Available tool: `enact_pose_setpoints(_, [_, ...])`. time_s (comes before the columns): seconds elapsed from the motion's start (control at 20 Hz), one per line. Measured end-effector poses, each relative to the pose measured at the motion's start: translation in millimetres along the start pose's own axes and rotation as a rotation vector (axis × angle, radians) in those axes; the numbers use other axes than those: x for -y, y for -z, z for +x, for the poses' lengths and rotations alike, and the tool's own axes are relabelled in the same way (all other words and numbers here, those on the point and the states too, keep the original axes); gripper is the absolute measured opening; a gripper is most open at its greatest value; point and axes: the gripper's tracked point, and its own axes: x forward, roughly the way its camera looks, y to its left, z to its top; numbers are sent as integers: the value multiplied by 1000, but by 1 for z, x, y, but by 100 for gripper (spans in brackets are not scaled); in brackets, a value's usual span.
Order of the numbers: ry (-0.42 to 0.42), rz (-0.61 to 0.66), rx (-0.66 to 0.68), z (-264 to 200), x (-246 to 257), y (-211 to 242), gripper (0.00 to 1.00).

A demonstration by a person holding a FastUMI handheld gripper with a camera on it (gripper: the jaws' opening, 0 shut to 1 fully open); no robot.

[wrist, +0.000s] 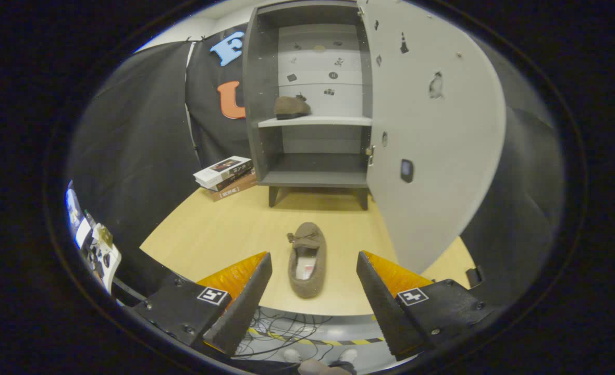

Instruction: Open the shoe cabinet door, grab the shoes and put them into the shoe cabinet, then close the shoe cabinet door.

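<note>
Wooden table (pixel 219 229): cabinet door (pixel 432 135) open, one slipper (pixel 291 107) shelved; second slipper (pixel 307 259) lies between the spread, empty fingers of the gripper (pixel 314 278).

Looks forward along the gripper (pixel 314 276) from just off the near edge of the wooden platform (pixel 224 229), tilted slightly down, with the two fingers spread wide apart at the bottom, gripping nothing. Faces the shoe cabinet (pixel 312 104) at the far edge head-on, from well back, taking in both shelves and the open door (pixel 432 130) swung toward the camera. Sits near the brown slipper (pixel 307 258) by the near edge, seen between the fingers. Catches floor with cables (pixel 286 328) below the platform edge
</note>
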Motion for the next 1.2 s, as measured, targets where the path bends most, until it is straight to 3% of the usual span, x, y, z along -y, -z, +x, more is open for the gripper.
enact_pose_setpoints(0.25, [-66,42,-83,82,-32,26,100])
enact_pose_setpoints(0.55, [-65,119,-179,159,-25,46,100])
enact_pose_setpoints(1.0, [-149,246,-299,228,-39,51,99])
enact_pose_setpoints(1.15, [-146,277,-322,241,-37,51,94])
enact_pose_setpoints(1.2, [-144,281,-334,242,-34,53,88])
